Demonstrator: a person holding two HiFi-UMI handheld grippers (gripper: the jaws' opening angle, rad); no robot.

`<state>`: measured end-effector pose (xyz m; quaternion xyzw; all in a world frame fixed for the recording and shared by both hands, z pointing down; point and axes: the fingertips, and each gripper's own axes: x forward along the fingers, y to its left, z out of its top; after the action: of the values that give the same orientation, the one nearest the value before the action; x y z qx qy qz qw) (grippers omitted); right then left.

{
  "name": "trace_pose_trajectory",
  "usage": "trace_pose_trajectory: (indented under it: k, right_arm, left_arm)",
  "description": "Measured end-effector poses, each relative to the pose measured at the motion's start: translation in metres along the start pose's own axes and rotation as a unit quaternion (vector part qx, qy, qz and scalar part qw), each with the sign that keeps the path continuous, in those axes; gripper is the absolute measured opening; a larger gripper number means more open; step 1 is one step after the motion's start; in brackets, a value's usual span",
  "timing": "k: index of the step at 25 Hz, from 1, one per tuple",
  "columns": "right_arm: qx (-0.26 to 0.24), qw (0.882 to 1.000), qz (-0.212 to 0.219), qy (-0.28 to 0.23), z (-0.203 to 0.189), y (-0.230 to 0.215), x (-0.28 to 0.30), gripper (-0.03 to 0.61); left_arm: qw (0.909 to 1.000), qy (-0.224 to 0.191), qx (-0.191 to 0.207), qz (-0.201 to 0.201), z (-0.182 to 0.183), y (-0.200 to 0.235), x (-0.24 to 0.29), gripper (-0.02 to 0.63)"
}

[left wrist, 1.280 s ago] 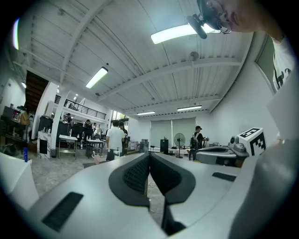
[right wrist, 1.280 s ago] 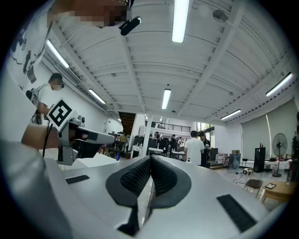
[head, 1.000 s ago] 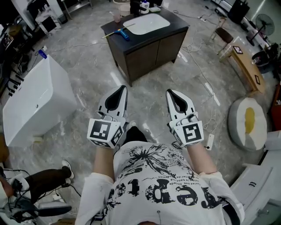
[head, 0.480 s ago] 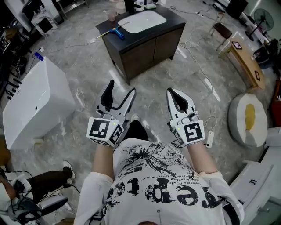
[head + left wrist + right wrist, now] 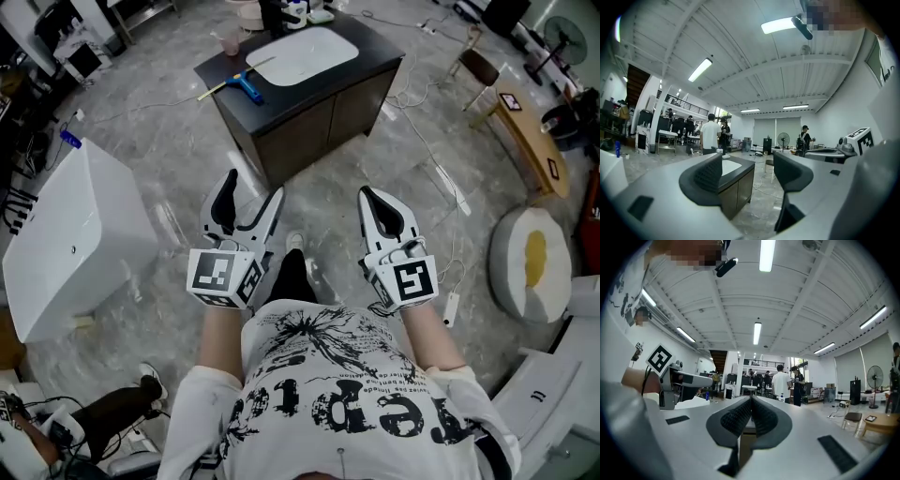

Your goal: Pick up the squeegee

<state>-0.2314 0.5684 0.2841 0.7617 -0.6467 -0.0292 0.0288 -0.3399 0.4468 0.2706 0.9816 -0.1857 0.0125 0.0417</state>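
Blue-headed and yellow-handled, the squeegee (image 5: pixel 246 86) lies on the dark cabinet (image 5: pixel 319 108) far ahead, left of the white basin (image 5: pixel 305 54). The step looks like the approach: the left gripper (image 5: pixel 251 194) gapes wide and empty, while the right gripper (image 5: pixel 373 201) is pinched closed on nothing. The next move calls for reaching the handle.

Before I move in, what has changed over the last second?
The left gripper has opened its jaws. They were shut a second ago, and nothing is between them. The head view has drawn a little nearer the dark cabinet. The right gripper stays shut and empty. The squeegee still lies untouched on the cabinet top beside the white basin.
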Motion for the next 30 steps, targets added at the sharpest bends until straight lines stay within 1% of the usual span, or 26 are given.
trace_pose_trajectory:
  k: [2, 5, 10, 14, 17, 21, 25, 28, 30]
  right_arm:
    - [0.002, 1.0, -0.009, 0.007, -0.004, -0.02, 0.038, 0.014]
    - [0.0, 1.0, -0.017, 0.016, 0.001, -0.04, 0.107, 0.014]
    - [-0.017, 0.999, -0.016, 0.025, 0.006, -0.067, 0.232, 0.014]
    - [-0.019, 0.999, -0.016, 0.028, 0.005, -0.084, 0.311, 0.014]
    - [-0.019, 0.999, -0.007, 0.035, 0.001, -0.093, 0.352, 0.014]
    - [-0.018, 0.999, 0.011, 0.044, -0.012, -0.104, 0.394, 0.014]
    - [-0.018, 0.998, 0.046, 0.049, -0.026, -0.116, 0.444, 0.014]
    - [-0.016, 0.996, 0.066, 0.053, -0.038, -0.136, 0.484, 0.014]
    - [-0.014, 0.995, 0.088, 0.052, -0.042, -0.15, 0.514, 0.014]
  left_arm:
    - [1.0, 0.004, -0.004, -0.003, -0.001, 0.025, 0.037, 0.33]
    - [0.9999, 0.008, -0.011, -0.004, 0.006, 0.077, 0.092, 0.33]
    - [0.9997, 0.012, -0.02, -0.009, 0.019, 0.171, 0.181, 0.33]
    - [0.9995, 0.017, -0.024, -0.007, 0.024, 0.23, 0.238, 0.33]
    - [0.9992, 0.028, -0.028, 0.0, 0.022, 0.257, 0.268, 0.33]
    - [0.9981, 0.043, -0.041, 0.015, 0.009, 0.285, 0.297, 0.33]
    - [0.9958, 0.054, -0.055, 0.049, -0.006, 0.317, 0.322, 0.33]
    - [0.9939, 0.063, -0.057, 0.071, -0.015, 0.337, 0.351, 0.33]
    - [0.9914, 0.065, -0.06, 0.096, -0.019, 0.349, 0.369, 0.33]
